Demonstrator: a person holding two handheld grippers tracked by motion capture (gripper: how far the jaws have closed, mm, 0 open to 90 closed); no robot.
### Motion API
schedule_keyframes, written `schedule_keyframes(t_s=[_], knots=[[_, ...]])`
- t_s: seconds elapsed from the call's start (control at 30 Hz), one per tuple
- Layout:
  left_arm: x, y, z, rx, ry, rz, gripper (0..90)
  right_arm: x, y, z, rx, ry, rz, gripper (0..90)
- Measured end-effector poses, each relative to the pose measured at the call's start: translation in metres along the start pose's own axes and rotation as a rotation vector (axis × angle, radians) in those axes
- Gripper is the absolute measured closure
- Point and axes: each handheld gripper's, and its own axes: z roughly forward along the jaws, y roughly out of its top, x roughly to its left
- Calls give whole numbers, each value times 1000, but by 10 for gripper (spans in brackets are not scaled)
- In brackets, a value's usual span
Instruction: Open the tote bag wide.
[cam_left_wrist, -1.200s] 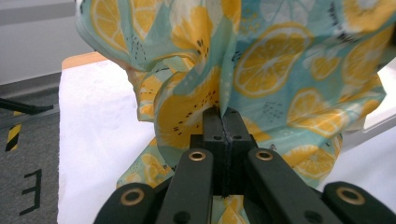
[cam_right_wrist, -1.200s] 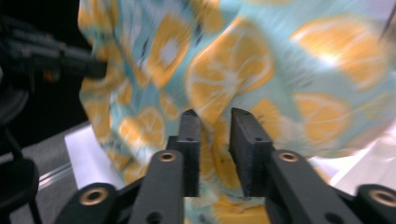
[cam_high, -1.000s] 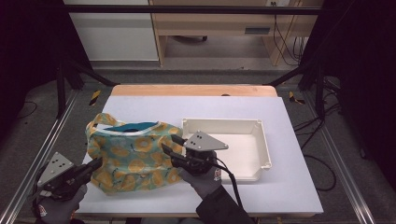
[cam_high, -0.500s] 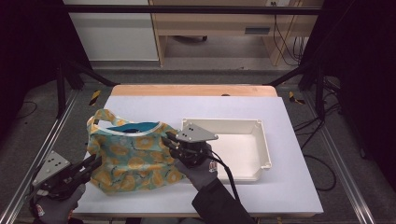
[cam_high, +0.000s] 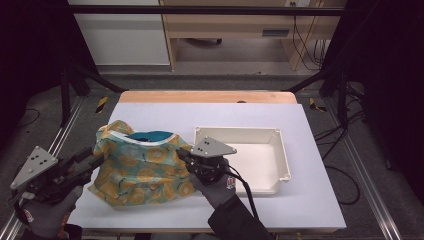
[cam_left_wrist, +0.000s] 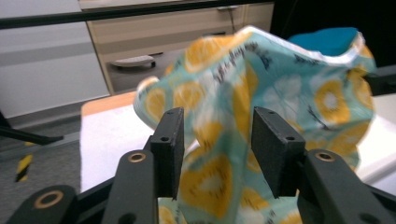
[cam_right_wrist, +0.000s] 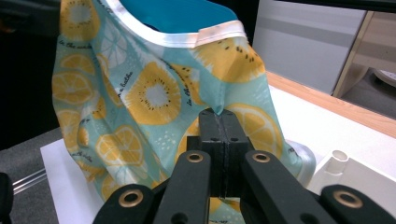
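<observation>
Fingers first: the right gripper (cam_high: 184, 156) has just clamped its fingers (cam_right_wrist: 211, 125) fully together on a fold of the lemon-print cloth bag (cam_high: 140, 167), pinching the fabric a bit below the bag's white-trimmed rim, as the right gripper view shows up close. Over on the left gripper (cam_high: 86, 160), the fingers (cam_left_wrist: 169, 140) have just been opening and now stand apart, with the bag's fabric hanging in the gap between them but not pressed by either pad, so that side isn't gripping anything.

The bag itself sits left of centre in the high view, on the white table (cam_high: 310, 200), slumped but with its mouth up so you can see the teal lining. Its right edge is bunched up at the right gripper, and its left edge is just in front of the left gripper's tips at the lower left of the frame.

Just right of the bag, near the middle of the frame, is a shallow white tray (cam_high: 286, 165), sitting flat on the table. The right hand (cam_high: 217, 192), in a grey glove, comes up from the bottom edge between bag and tray.
</observation>
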Motion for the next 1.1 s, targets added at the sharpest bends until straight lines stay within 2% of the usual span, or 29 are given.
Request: schedule_keyframes(t_s=[0.1,0.2,0.3,0.47,0.57,0.77,0.9,1.1], knots=[[-1,0,4,21,5,5,681,2,1,0,0,7,-7,900],[-3,-1,0,33,20,26,832,4,1,-1,-5,12,-7,900],[-5,-2,-4,31,19,17,890,5,2,-3,-14,8,-13,900],[-10,-7,-18,14,19,32,896,11,6,-9,-49,10,-22,900],[-10,-13,-23,13,12,25,896,14,6,-11,-50,19,-27,900],[-11,-30,-17,55,5,32,896,14,-7,-4,-19,24,-12,900],[-9,-36,-12,74,7,23,896,14,-16,1,1,22,4,900],[-4,-50,-2,130,11,6,896,14,-29,8,26,18,23,900]])
